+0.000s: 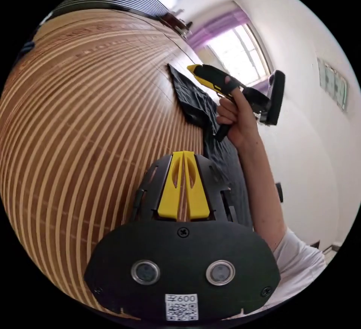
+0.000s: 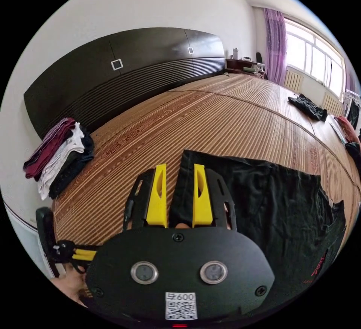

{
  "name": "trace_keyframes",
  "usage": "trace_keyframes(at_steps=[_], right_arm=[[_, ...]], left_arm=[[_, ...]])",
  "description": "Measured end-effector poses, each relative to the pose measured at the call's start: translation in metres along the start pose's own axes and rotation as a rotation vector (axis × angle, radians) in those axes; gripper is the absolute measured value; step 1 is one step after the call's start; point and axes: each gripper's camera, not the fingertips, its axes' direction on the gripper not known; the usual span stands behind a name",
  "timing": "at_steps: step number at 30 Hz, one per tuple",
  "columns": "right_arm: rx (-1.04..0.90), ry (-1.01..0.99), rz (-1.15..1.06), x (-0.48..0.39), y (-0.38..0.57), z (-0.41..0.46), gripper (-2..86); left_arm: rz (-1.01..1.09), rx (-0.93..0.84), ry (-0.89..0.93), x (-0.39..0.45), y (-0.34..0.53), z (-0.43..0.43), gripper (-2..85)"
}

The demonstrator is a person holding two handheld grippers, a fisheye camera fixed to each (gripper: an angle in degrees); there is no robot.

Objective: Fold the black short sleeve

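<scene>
In the left gripper view, the left tool (image 1: 183,156) points out over a striped bamboo mat (image 1: 82,118), its 2 yellow jaws nearly touching at the tips with only a thin slit between them and nothing caught there. Ahead of it and off to one side, the black short sleeve shirt (image 1: 195,99) lies flat on the mat, running along the mat's edge back toward the tool's housing. Above the shirt a hand (image 1: 235,118) grips the right tool (image 1: 193,68), which hangs clear of the cloth; from this angle its jaws look close together, though I cannot tell for sure. In the right gripper view, the right tool (image 2: 179,169) has its 2 jaws set a narrow gap apart, and the near edge of the black short sleeve shirt (image 2: 270,201) shows through that gap; whether either jaw presses on the cloth I cannot tell. The shirt spreads away from the tool to one side, flat on the mat (image 2: 225,118). Well beyond the tool, against a dark slatted headboard (image 2: 124,76), sits a stack of folded clothes (image 2: 60,152) in maroon, white and black. Far across the mat lies another dark garment (image 2: 308,107), near a window with a purple curtain (image 2: 276,44).
</scene>
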Motion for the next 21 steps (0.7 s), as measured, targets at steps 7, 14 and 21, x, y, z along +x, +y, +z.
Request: trace_keyframes(at_steps=[7, 14, 21], right_arm=[[-0.246, 0.202, -0.027, 0.021, -0.068, 0.129, 8.8], [-0.194, 0.305, -0.110, 0.043, -0.081, 0.151, 1.3], [-0.006, 0.186, -0.083, 0.082, -0.082, 0.086, -0.8]], left_arm=[[0.184, -0.119, -0.108, 0.141, -0.045, -0.018, 0.5], [0.140, -0.123, -0.021, 0.214, -0.068, -0.055, 0.4], [0.141, -0.123, -0.030, 0.288, -0.075, -0.081, 0.3]])
